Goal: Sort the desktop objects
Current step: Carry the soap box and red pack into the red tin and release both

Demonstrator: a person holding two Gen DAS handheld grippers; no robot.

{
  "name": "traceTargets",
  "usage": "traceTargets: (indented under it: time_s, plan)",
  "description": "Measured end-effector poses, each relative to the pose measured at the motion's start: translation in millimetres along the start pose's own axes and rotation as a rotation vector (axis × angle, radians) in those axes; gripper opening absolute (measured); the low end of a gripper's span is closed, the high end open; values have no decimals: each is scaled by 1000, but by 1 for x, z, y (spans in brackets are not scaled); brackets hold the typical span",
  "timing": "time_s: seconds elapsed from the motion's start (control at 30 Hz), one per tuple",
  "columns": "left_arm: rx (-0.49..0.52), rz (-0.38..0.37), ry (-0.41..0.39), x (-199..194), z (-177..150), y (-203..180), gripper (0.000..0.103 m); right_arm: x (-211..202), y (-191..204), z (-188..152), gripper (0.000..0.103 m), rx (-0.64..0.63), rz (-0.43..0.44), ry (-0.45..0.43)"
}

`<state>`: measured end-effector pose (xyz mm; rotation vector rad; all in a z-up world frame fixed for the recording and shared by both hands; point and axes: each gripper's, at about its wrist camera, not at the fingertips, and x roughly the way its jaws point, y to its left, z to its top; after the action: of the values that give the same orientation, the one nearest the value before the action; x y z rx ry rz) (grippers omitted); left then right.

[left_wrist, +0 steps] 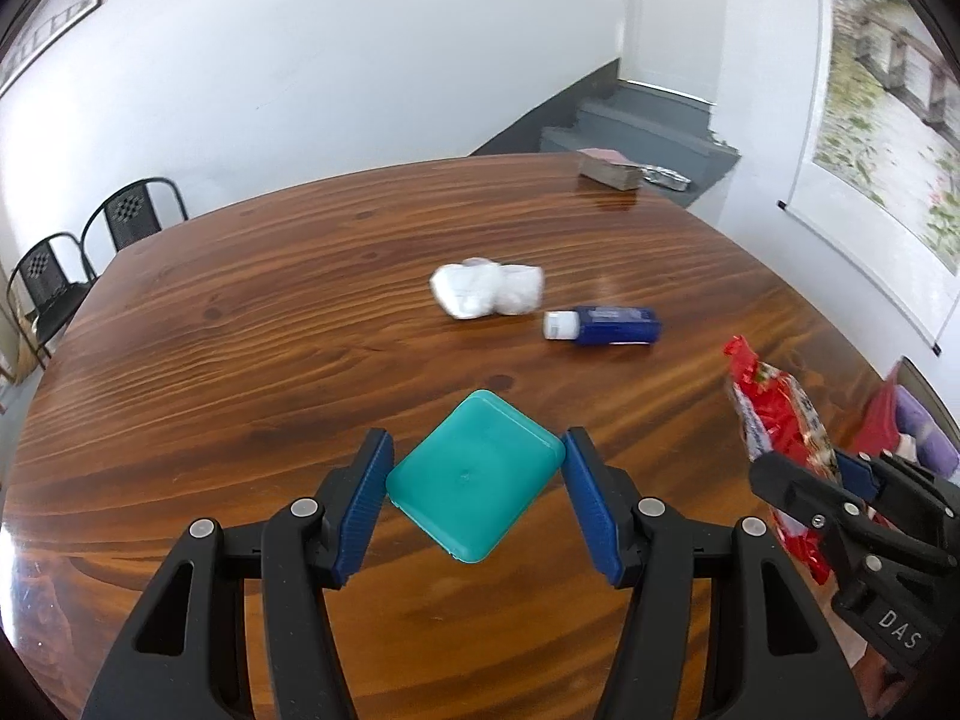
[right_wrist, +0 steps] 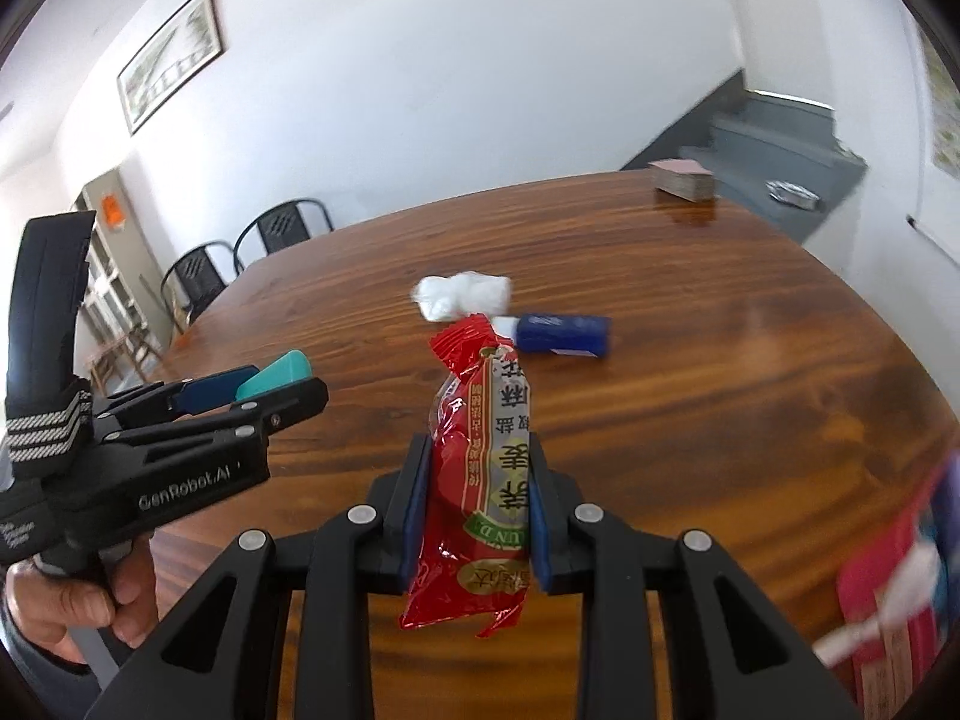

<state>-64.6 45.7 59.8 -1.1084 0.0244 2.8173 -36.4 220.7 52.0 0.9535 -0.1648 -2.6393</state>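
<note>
Mid-carry, both items lifted clear of counter (left_wrist: 300, 300). Left tongs (left_wrist: 474, 480) clamped on teal square lid (left_wrist: 471, 477); right tongs (right_wrist: 477, 492) clamped on red snack packet (right_wrist: 480, 450). Next: set each down with its group. No container visible; blue bottle (left_wrist: 606, 325), white wad (left_wrist: 486, 294) loose on counter

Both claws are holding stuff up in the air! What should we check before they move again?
1. Left gripper pinching the teal lid by two corners: ok, though a corner grip may slip.
2. Right gripper squeezing the red snack packet: ok.
3. Both items lifted off the table: ok.
4. Grippers apart, not bumping: ok.
5. Blue bottle and white wad lying out of the way: ok.
6. Where each item goes: cannot tell.
</note>
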Motion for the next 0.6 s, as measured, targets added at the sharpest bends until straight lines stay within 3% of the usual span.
traceTargets:
  time_s: [0.43, 0.6]
  plan:
    - [107, -139, -25, -19, -2, -92, 61, -109, -60, -23, 31, 110, -160, -178]
    - [142, -208, -27, -26, -1, -134, 61, -151, -96, -33, 31, 176, -260, -237]
